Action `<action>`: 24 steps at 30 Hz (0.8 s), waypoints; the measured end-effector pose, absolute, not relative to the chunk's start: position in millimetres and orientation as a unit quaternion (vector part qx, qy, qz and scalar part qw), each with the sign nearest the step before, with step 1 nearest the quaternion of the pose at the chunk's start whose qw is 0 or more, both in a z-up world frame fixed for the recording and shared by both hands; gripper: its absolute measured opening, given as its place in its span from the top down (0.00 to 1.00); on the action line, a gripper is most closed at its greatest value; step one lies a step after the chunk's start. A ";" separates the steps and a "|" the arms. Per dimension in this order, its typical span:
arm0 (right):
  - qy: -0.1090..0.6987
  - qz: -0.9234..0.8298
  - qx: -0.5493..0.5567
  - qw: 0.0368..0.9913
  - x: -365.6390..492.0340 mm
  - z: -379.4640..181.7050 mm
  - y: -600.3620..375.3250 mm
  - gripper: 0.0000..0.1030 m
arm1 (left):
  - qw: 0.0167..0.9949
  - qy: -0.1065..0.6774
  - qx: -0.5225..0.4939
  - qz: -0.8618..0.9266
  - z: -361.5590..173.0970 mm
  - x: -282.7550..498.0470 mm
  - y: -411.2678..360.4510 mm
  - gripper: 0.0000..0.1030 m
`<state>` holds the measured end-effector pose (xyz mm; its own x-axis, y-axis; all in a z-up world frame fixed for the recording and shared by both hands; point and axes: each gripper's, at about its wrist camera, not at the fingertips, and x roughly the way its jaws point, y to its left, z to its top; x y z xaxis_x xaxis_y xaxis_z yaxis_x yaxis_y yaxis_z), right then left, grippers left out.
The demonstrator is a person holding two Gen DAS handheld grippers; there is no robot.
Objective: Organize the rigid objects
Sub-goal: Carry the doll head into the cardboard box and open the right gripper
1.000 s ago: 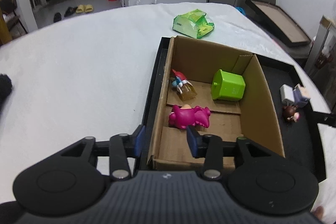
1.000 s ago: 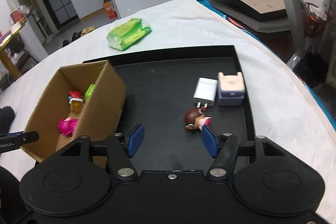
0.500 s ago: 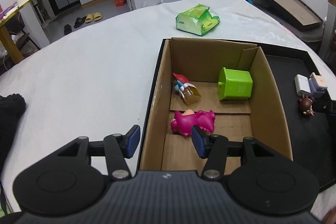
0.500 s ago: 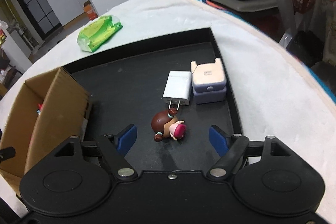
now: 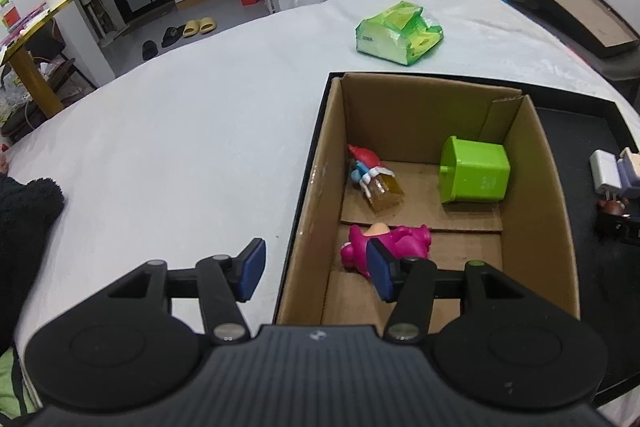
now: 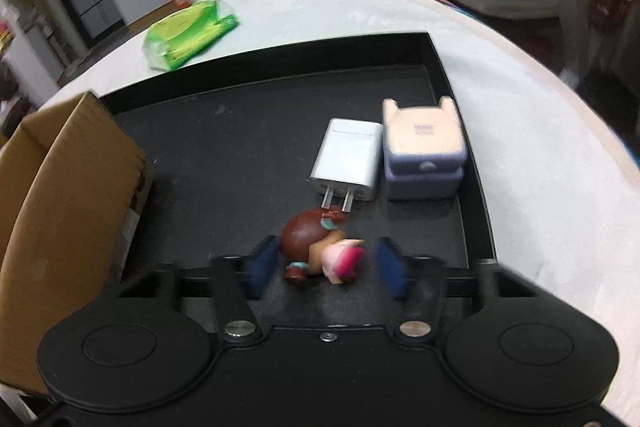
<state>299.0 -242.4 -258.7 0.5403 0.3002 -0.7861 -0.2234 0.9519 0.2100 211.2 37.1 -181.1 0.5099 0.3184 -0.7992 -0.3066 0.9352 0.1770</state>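
Note:
A cardboard box (image 5: pixel 548 211) stands in a black tray (image 6: pixel 224 131). Inside lie a pink toy (image 5: pixel 404 241), a green cube (image 5: pixel 474 175) and a small red-hatted figure (image 5: pixel 370 173). My left gripper (image 5: pixel 316 269) is open, straddling the box's near left wall. In the right wrist view a brown-haired doll (image 6: pixel 320 247) lies on the tray between the open fingers of my right gripper (image 6: pixel 326 267), not gripped. A white charger (image 6: pixel 348 159) and a cream-and-lilac case (image 6: pixel 424 147) lie just beyond it.
A green packet (image 5: pixel 400 33) lies on the white table (image 5: pixel 180 131) behind the tray. A dark fuzzy object (image 5: pixel 24 211) sits at the table's left edge. The box (image 6: pixel 68 183) stands left of my right gripper.
My right gripper has moved forward and down so the doll now lies between its fingers. The left gripper has drawn back and shifted left a little.

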 end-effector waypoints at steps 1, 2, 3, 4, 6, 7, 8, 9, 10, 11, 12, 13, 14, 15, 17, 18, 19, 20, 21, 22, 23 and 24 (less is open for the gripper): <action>0.455 0.150 0.047 0.877 299.3 -258.6 -243.9 0.58 | 0.868 0.462 0.007 0.182 -181.4 211.3 37.6 0.47; 0.454 0.151 0.051 0.877 299.5 -258.7 -245.5 0.58 | 0.868 0.462 0.006 0.182 -181.4 211.1 38.3 0.47; 0.453 0.152 0.053 0.877 299.6 -258.8 -246.5 0.58 | 0.868 0.463 0.005 0.183 -181.3 210.6 38.9 0.47; 0.452 0.153 0.055 0.877 299.4 -258.9 -247.3 0.58 | 0.867 0.463 0.005 0.183 -181.5 210.2 39.1 0.47; 0.450 0.154 0.054 0.878 297.6 -258.9 -248.4 0.58 | 0.867 0.463 0.005 0.182 -181.0 208.6 39.8 0.47; 0.450 0.154 0.053 0.878 296.4 -258.7 -248.9 0.58 | 0.868 0.463 0.005 0.181 -180.3 207.0 40.2 0.47; 0.451 0.153 0.053 0.878 295.5 -258.4 -249.9 0.58 | 0.869 0.462 0.005 0.179 -179.9 206.0 40.6 0.47; 0.452 0.152 0.054 0.877 294.7 -258.3 -250.5 0.58 | 0.870 0.461 0.006 0.178 -178.9 204.0 41.0 0.47; 0.454 0.151 0.055 0.877 294.9 -258.2 -250.6 0.58 | 0.871 0.459 0.007 0.176 -177.8 201.9 41.7 0.47; 0.456 0.149 0.055 0.876 294.9 -257.7 -250.8 0.58 | 0.872 0.458 0.005 0.174 -176.9 200.4 42.5 0.47; 0.458 0.147 0.054 0.875 294.5 -256.8 -251.0 0.58 | 0.873 0.458 0.001 0.170 -175.7 198.9 43.9 0.47; 0.459 0.145 0.054 0.875 293.1 -254.7 -251.6 0.58 | 0.874 0.457 -0.003 0.166 -174.8 197.4 45.0 0.47; 0.458 0.144 0.053 0.876 291.2 -251.6 -252.3 0.58 | 0.875 0.456 -0.006 0.161 -173.9 196.3 46.0 0.47; 0.456 0.144 0.052 0.877 288.8 -248.0 -252.3 0.58 | 0.877 0.454 -0.009 0.157 -172.6 194.5 47.1 0.47; 0.455 0.146 0.054 0.877 284.2 -241.0 -252.6 0.58 | 0.879 0.451 -0.013 0.152 -171.8 191.7 48.7 0.47; 0.456 0.147 0.058 0.876 281.8 -237.8 -253.3 0.58 | 0.880 0.450 -0.016 0.149 -172.4 190.4 49.9 0.47; 0.457 0.147 0.063 0.875 280.0 -234.8 -253.6 0.58 | 0.881 0.450 -0.019 0.146 -174.0 188.7 51.3 0.47; 0.457 0.146 0.068 0.875 277.3 -230.7 -254.1 0.58 | 0.881 0.451 -0.020 0.143 -176.0 187.6 52.1 0.47; 0.456 0.145 0.070 0.875 275.3 -226.9 -254.1 0.58 | 0.880 0.452 -0.021 0.142 -178.2 186.8 52.7 0.47; 0.454 0.146 0.070 0.876 273.8 -222.4 -253.1 0.58 | 0.880 0.454 -0.028 0.141 -179.9 186.0 54.7 0.47; 0.450 0.146 0.067 0.878 271.9 -217.3 -251.8 0.58 | 0.880 0.454 -0.034 0.139 -180.6 185.1 56.3 0.47; 0.447 0.147 0.066 0.880 270.2 -212.2 -250.3 0.58 | 0.881 0.452 -0.039 0.135 -180.9 184.0 57.6 0.47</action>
